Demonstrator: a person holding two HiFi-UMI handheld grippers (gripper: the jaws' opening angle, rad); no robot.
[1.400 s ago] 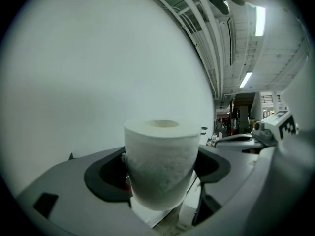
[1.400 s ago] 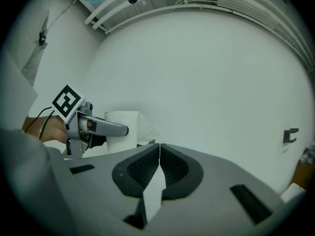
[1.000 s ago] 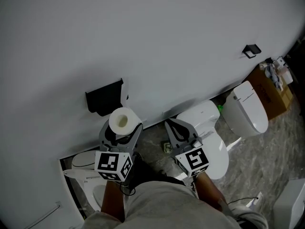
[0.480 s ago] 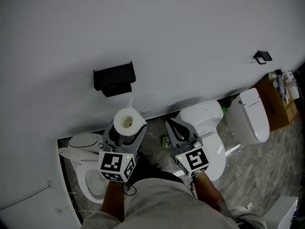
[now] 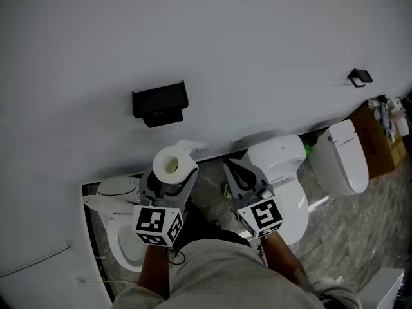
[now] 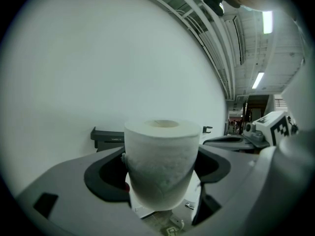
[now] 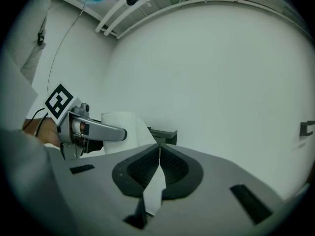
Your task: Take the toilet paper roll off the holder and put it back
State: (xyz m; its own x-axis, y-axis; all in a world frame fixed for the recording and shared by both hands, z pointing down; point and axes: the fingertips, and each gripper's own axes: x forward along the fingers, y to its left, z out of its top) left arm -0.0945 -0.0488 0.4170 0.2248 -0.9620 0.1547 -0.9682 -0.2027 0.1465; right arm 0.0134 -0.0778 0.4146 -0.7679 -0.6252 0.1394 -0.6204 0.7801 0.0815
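**Roll off the holder, clamped in the left tool**

The left tool (image 6: 161, 170) grips the toilet paper roll (image 5: 171, 164) by its sides, core end up, with a loose sheet trailing from it; the right tool (image 7: 158, 162) is just beside it, jaws pressed together on nothing; the roll sits below the black holder (image 5: 159, 103), clear of it; a white toilet (image 5: 283, 163) stands to the lower right of the holder; the holder hangs on the white wall (image 5: 257, 44).

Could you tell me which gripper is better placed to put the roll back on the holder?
Left. The left gripper is shut on the toilet paper roll, facing the black wall holder; the right gripper is shut and empty.
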